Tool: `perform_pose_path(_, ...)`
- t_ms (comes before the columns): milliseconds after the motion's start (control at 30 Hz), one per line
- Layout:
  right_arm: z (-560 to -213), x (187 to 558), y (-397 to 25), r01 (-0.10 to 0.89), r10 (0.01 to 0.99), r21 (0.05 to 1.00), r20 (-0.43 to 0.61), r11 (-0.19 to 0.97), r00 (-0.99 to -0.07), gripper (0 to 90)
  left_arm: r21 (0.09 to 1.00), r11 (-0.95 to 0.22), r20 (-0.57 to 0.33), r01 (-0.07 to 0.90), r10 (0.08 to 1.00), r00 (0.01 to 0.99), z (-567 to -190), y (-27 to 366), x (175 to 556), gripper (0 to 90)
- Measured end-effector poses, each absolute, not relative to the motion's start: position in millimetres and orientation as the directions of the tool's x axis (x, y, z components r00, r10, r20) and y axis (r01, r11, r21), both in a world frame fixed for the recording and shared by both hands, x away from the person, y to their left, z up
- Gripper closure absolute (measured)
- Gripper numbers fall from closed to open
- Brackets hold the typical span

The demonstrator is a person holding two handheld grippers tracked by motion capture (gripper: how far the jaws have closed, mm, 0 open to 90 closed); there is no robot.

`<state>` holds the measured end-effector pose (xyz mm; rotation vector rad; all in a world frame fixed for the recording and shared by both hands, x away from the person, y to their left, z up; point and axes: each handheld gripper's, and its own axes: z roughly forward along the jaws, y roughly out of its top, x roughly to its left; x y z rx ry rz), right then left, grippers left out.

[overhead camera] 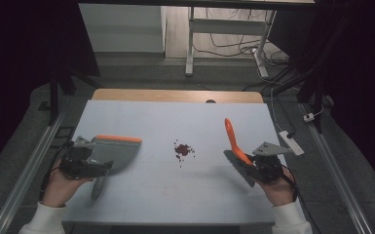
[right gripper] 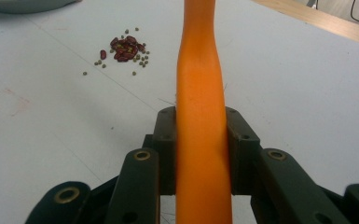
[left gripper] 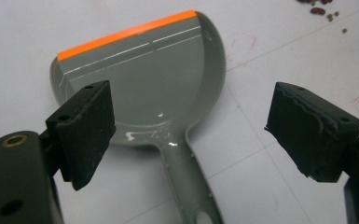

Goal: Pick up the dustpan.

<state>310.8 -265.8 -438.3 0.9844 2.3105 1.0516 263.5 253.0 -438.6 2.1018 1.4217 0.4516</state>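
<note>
We are gripping the orange brush (overhead camera: 234,141) by its handle in the right tool (overhead camera: 263,163), jaws pinching it. The left tool (left gripper: 186,133) is hanging spread over the grey dustpan (left gripper: 154,88), which is lying on the table (overhead camera: 175,195), not yet grasped. The beans (overhead camera: 183,149) are sitting mid-table, unswept; the sweeping is all left.

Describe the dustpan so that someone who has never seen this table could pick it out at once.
Start at the white table and go to its left side, where the left gripper hovers with jaws open. Under it lies the dustpan, a flat grey scoop whose handle points toward the person. Its orange strip along the front lip sets it apart from the brush with its all-orange handle and from the scattered beans at mid-table.
</note>
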Motion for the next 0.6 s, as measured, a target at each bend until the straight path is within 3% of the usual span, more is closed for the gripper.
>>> perform_pose_path(267,-438,310,-266,0.426,0.744,0.778,-0.078,0.462,-0.664,70.0,0.564,-0.24,-0.016,0.791,0.954,0.301,-448,270,261,15.6)
perform_pose_path(600,-441,311,-264,0.434,0.745,0.771,-0.077,0.466,-0.662,70.0,0.482,-0.204,-0.089,0.852,0.956,0.279,-473,278,264,15.5)
